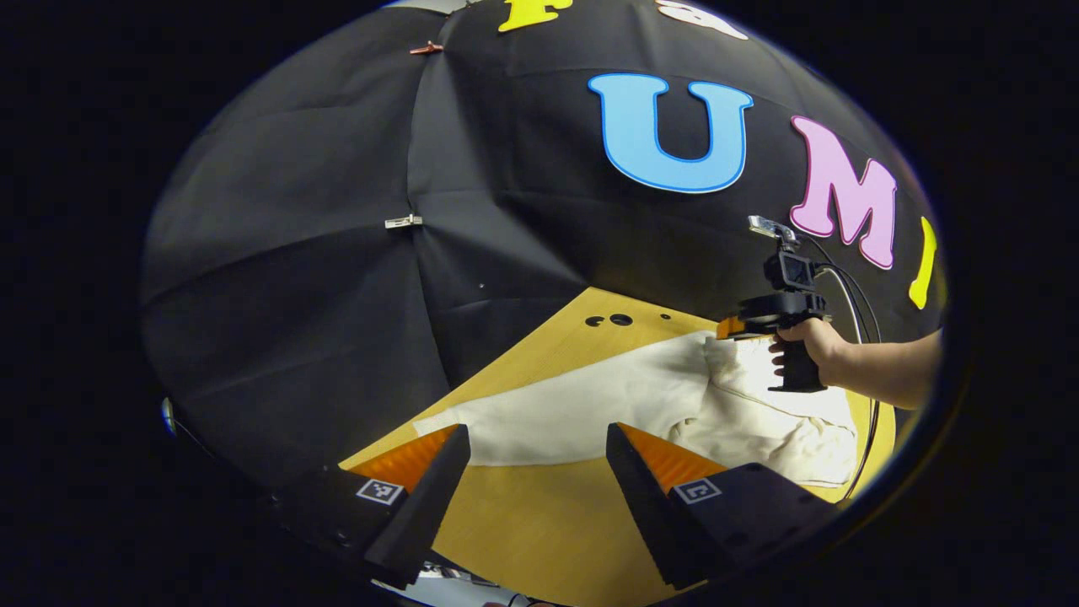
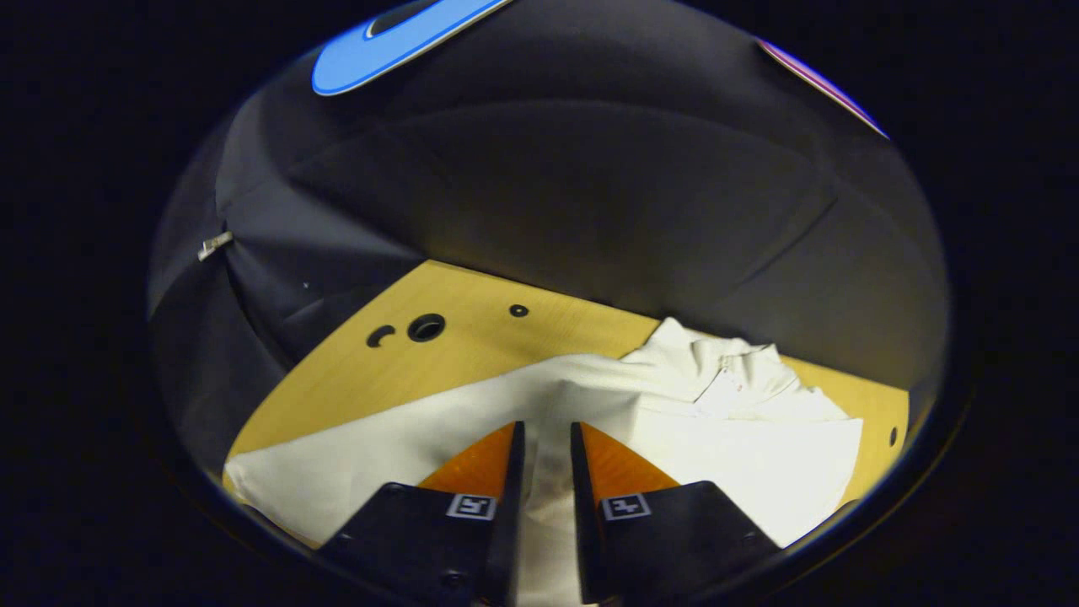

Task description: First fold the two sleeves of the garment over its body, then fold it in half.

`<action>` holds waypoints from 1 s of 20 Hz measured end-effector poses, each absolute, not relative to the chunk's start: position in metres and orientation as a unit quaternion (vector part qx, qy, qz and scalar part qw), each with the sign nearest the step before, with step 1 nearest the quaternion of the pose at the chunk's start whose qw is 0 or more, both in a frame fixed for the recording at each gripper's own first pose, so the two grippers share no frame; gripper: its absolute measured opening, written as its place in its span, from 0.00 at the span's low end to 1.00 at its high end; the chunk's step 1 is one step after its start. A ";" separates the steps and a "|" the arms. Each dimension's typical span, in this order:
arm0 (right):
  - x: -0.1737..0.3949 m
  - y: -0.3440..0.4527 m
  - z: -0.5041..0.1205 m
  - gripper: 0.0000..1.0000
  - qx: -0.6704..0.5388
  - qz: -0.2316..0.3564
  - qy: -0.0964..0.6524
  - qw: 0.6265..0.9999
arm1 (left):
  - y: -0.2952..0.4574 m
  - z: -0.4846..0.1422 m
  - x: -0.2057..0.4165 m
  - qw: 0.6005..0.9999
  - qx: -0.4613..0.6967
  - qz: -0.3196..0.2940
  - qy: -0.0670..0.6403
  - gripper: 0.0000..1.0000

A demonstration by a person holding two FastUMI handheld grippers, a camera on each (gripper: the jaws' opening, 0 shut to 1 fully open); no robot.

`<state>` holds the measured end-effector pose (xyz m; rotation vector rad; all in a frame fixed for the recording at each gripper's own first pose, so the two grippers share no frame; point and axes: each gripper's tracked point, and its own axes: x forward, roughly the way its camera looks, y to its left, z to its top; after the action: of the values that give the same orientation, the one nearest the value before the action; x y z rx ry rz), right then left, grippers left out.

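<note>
A white garment (image 1: 590,405) lies spread on a wooden table (image 1: 548,523), with its right part bunched up. My left gripper (image 1: 535,430) is open, its fingers wide apart just above the garment's near edge, holding nothing. A hand (image 1: 813,341) holds my right gripper (image 1: 725,330) over the bunched part. In the right gripper view the right gripper (image 2: 546,427) is shut on a raised ridge of the garment (image 2: 405,438), and cloth runs between its fingers. The collar (image 2: 716,367) with a label lies beyond the fingers, to the right.
Round holes (image 2: 426,327) mark the table (image 2: 472,337) behind the garment. The booth's black cloth wall (image 1: 337,253) closes in close behind and to the left. A cable (image 1: 858,308) hangs from the right gripper. Bare wood (image 1: 539,506) lies between the left fingers.
</note>
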<state>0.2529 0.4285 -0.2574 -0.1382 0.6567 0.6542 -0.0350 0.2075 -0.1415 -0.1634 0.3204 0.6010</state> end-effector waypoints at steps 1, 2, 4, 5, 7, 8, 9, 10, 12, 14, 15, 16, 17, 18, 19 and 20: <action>0.251 0.426 -0.253 0.52 -0.061 0.320 0.315 0.892 | 0.209 -0.144 -0.029 0.938 -0.086 0.297 0.156 1.00; 0.252 0.418 -0.250 0.73 -0.066 0.318 0.309 0.894 | 0.213 -0.146 -0.024 0.937 -0.093 0.299 0.155 1.00; 0.254 0.399 -0.238 0.95 -0.079 0.317 0.288 0.900 | 0.224 -0.153 -0.015 0.933 -0.105 0.308 0.154 1.00; 0.255 0.386 -0.231 0.95 -0.085 0.313 0.279 0.904 | 0.232 -0.159 -0.014 0.929 -0.113 0.315 0.154 1.00; 0.259 0.354 -0.217 0.99 -0.087 0.301 0.263 0.913 | 0.251 -0.170 -0.010 0.921 -0.129 0.334 0.156 1.00; 0.261 0.338 -0.213 0.99 -0.086 0.293 0.257 0.917 | 0.263 -0.177 -0.009 0.916 -0.135 0.345 0.157 1.00; 0.264 0.320 -0.211 0.99 -0.084 0.281 0.254 0.922 | 0.272 -0.184 -0.009 0.911 -0.140 0.355 0.158 1.00; 0.266 0.301 -0.209 0.99 -0.084 0.269 0.252 0.926 | 0.283 -0.190 -0.007 0.906 -0.142 0.365 0.160 1.00; 0.273 0.258 -0.204 0.99 -0.094 0.240 0.249 0.933 | 0.304 -0.206 -0.006 0.894 -0.144 0.387 0.173 1.00; 0.277 0.219 -0.197 0.99 -0.094 0.216 0.248 0.940 | 0.324 -0.219 -0.005 0.882 -0.148 0.408 0.185 1.00; 0.277 0.198 -0.191 0.99 -0.091 0.204 0.247 0.943 | 0.327 -0.228 -0.002 0.876 -0.154 0.414 0.195 1.00; 0.278 0.179 -0.187 0.99 -0.090 0.191 0.245 0.946 | 0.329 -0.237 0.000 0.869 -0.161 0.419 0.205 1.00; 0.279 0.161 -0.183 0.99 -0.089 0.179 0.245 0.949 | 0.332 -0.248 0.001 0.865 -0.166 0.419 0.218 1.00; 0.277 0.142 -0.179 0.99 -0.087 0.165 0.245 0.951 | 0.337 -0.256 0.001 0.860 -0.167 0.424 0.229 1.00; 0.273 0.123 -0.177 1.00 -0.084 0.153 0.249 0.952 | 0.342 -0.263 0.000 0.855 -0.165 0.432 0.237 1.00; 0.269 0.102 -0.174 0.99 -0.080 0.142 0.252 0.954 | 0.344 -0.268 0.000 0.851 -0.164 0.437 0.242 1.00</action>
<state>0.2693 0.1021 -0.1739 -0.1623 0.5127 0.2890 0.0002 0.3443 -0.2682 -0.3463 0.5089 0.9207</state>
